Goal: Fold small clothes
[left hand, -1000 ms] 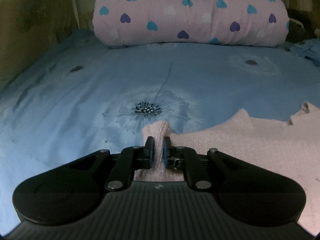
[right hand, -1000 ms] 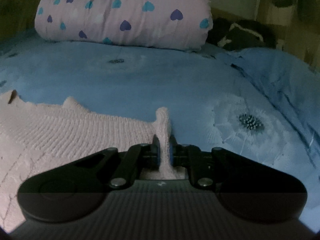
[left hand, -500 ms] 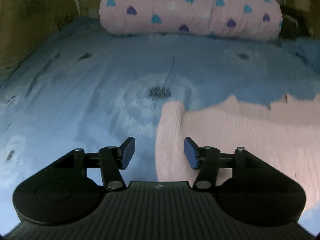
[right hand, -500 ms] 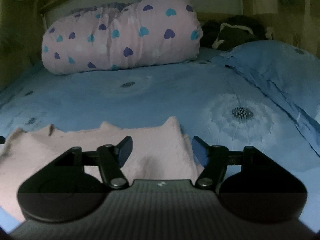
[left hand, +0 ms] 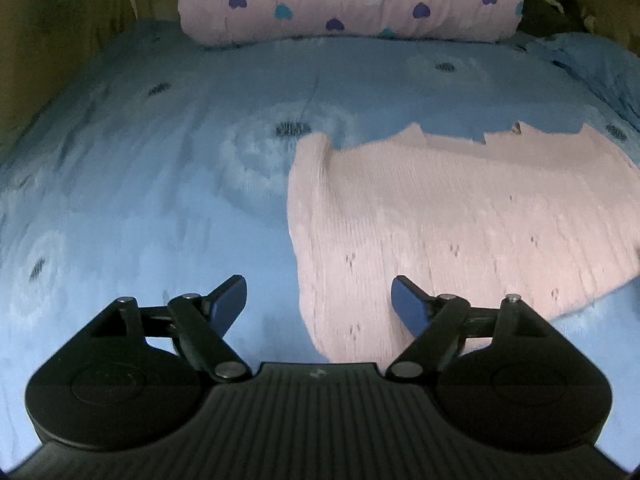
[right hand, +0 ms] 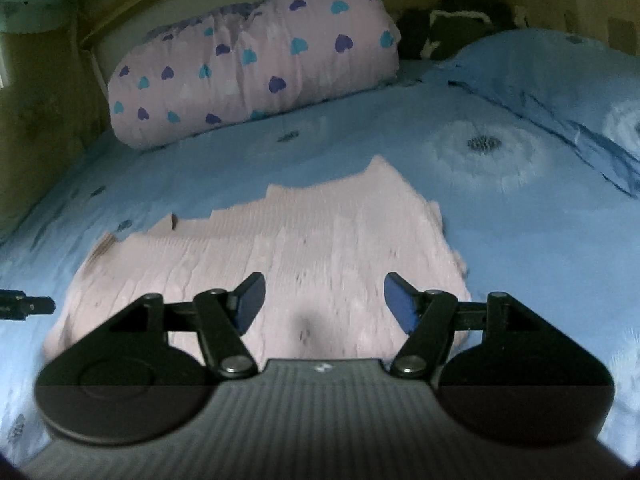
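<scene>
A blue bedsheet point(left hand: 160, 208) printed with pale dandelion heads covers the whole working surface, and a rolled pink quilt with hearts point(left hand: 348, 0) lies across its far end, with a blue pillow point(right hand: 552, 76) to the right of it. On the sheet, well short of the quilt, lies the task's thing — a small pink knitted garment point(left hand: 460, 208), spread fairly flat, its far edge jagged and its left edge rumpled into a low ridge.

The step in hand looks like a release: a fold or a straightening pull seems finished, and both tools hang above the near part of the knit. The left gripper point(left hand: 319, 300) has its jaws spread wide, having just been opening, with nothing between them; it hovers over the garment's left border. The right gripper point(right hand: 324, 300) also stands spread and empty, over the near middle of the cloth.

The next move likely calls for choosing fresh grasp points — probably two edges or corners on one side — then closing on the knit alone without pinching the sheet beneath, and carrying that side over evenly so the soft fabric does not bunch.
</scene>
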Action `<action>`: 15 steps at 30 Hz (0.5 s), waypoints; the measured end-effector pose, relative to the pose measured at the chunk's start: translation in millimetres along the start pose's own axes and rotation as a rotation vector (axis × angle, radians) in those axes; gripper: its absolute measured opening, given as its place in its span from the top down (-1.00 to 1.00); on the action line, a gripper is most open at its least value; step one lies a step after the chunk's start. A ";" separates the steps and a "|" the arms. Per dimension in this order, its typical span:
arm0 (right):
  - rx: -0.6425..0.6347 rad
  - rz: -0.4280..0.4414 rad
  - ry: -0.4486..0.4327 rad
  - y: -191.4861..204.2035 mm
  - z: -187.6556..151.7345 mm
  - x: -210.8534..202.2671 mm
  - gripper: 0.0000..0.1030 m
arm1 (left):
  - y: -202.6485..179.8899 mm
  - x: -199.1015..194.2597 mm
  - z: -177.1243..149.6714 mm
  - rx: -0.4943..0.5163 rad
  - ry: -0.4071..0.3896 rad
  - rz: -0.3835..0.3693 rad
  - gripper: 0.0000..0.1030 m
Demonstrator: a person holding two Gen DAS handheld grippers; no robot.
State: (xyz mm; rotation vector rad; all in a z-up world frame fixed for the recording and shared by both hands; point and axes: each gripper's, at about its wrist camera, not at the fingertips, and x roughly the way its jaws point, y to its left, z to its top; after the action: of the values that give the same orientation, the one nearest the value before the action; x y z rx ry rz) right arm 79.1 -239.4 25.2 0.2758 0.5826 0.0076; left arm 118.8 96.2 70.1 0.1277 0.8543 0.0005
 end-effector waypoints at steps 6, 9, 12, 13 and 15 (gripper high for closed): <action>0.087 -0.067 0.001 -4.0 -13.7 -9.1 -0.54 | 5.5 5.9 -18.5 -0.056 0.011 0.003 -0.62; 0.188 -0.065 0.012 -14.6 -19.1 -8.2 -0.55 | 6.0 13.7 -23.4 -0.062 0.023 -0.009 -0.62; 0.272 -0.054 0.036 -24.5 -22.6 -5.0 -0.55 | 9.3 18.1 -25.7 -0.108 0.014 -0.038 -0.63; 0.301 -0.051 0.035 -27.4 -23.4 -4.1 -0.55 | 9.4 20.7 -25.5 -0.125 0.015 -0.055 -0.62; 0.347 -0.042 0.027 -32.9 -24.9 -2.1 -0.55 | 13.2 25.4 -26.5 -0.163 0.034 -0.083 -0.63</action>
State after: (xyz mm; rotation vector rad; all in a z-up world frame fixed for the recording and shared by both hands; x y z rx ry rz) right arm 61.4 -265.0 -2.1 0.6008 0.6155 -0.1319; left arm 116.3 113.6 35.2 -0.0607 0.8899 -0.0056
